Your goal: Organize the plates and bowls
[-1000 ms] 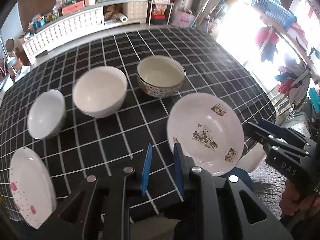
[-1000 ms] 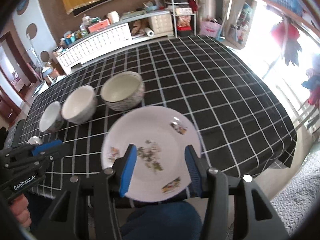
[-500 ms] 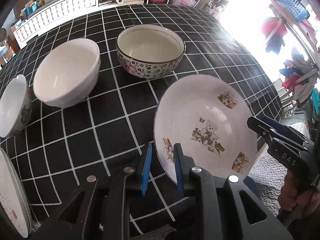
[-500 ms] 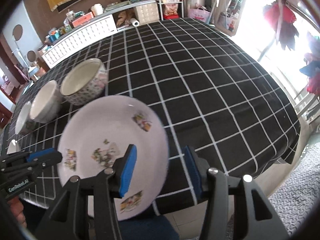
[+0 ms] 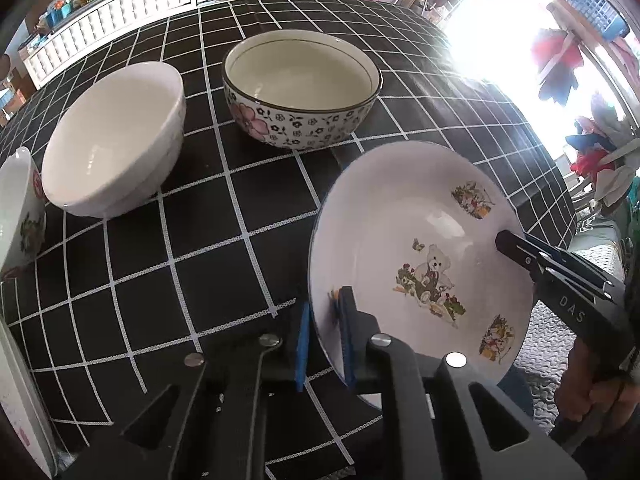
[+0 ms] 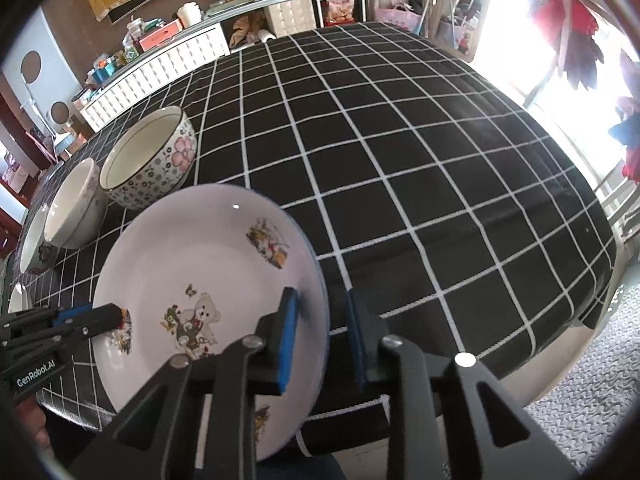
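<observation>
So both grippers are on the same plate (image 5: pixel 420 240), the white one with the teddy bear printed in the middle. It sits at the near edge of the table (image 5: pixel 224 264), tilted up and partly hanging past the checked black cloth.

The left gripper (image 5: pixel 325 344) has its blue pads either side of the plate's left rim, one pad under and one over, and they look pinched onto it. The right gripper (image 6: pixel 322 340) straddles the opposite rim, but in its own camera there is a clear gap between the rim and the outer pad, so it reads as loose around the edge, not clamped. From the left camera you can also see the right gripper's tip poking over the plate's right side.

Behind the plate sits a flowered bowl (image 5: pixel 300 92) with a pink blossom on its side. To its left is a plain white bowl (image 5: pixel 112 140), and then a smaller bowl (image 5: pixel 20 216) at the frame edge, all three lined up in a row and close together. Another plate (image 5: pixel 24 412) shows at the far left, cut off by the frame.
</observation>
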The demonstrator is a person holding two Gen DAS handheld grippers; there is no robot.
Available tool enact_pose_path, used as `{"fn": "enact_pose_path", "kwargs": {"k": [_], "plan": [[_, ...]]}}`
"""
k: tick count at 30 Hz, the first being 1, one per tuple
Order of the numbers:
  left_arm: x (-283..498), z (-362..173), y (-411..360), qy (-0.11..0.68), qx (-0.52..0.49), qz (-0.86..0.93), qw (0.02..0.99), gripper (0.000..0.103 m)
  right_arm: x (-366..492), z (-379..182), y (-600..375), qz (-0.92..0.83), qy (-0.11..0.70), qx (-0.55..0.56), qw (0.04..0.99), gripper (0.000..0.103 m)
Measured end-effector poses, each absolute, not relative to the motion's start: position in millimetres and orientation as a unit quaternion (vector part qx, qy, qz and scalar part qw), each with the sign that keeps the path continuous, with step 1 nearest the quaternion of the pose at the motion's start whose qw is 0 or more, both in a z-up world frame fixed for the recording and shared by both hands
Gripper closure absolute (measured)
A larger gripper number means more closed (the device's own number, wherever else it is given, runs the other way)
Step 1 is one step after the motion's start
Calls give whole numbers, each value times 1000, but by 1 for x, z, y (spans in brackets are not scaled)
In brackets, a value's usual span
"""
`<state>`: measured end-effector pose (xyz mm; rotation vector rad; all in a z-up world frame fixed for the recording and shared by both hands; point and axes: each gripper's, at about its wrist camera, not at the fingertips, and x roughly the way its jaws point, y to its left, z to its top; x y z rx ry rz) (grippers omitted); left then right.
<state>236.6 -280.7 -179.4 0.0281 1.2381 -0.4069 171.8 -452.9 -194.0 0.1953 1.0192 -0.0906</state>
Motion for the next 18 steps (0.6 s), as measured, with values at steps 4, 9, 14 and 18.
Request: {"fn": "enact_pose_path", "kwargs": {"k": [4,9,14,18], "plan": [[236,-181,-282,574,16,-193,796,91,175,-195,-449,-41,486,83,869,83],[235,-181,-283,570,12,-191,799,91,175,-196,-449,-44,483,81,871,84],[234,-181,-282,569,14,-190,800,92,173,-194,-450,-48,490,93,865,84],[228,-181,-279,571,14,-195,798,91,173,-189,-448,-50,490,89,866,84]]}}
